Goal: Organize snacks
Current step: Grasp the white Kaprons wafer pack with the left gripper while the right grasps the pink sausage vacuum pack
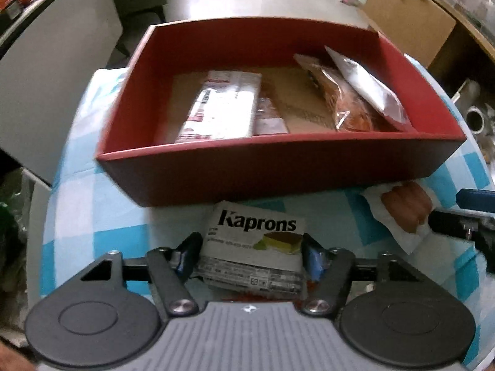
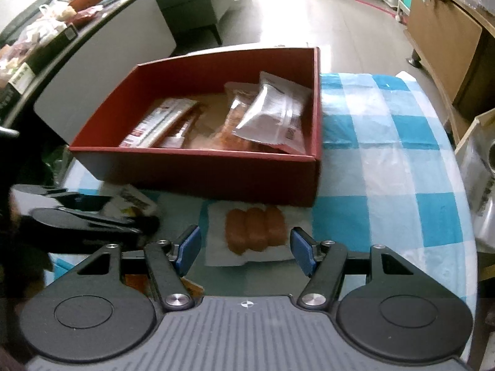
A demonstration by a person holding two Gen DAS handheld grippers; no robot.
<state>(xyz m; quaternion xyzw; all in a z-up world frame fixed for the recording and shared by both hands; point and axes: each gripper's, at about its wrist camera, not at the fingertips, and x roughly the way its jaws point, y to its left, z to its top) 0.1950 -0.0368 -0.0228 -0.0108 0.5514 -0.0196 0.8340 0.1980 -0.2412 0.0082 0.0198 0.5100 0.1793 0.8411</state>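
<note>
A red box (image 1: 278,167) stands on the checked table and holds several snack packets (image 1: 222,105). My left gripper (image 1: 250,247) is shut on a white Kaprons cake packet (image 1: 256,235) just in front of the box's near wall. In the right wrist view the box (image 2: 198,170) is ahead to the left. My right gripper (image 2: 244,247) is open, its blue pads on either side of a clear packet of brown sausage-like snacks (image 2: 255,232) lying on the table. That packet also shows in the left wrist view (image 1: 405,207).
The blue and white checked cloth (image 2: 386,160) covers the round table. A grey sofa (image 2: 198,3) and a wooden cabinet (image 2: 442,37) stand beyond it. The left gripper (image 2: 77,216) appears at the left of the right wrist view.
</note>
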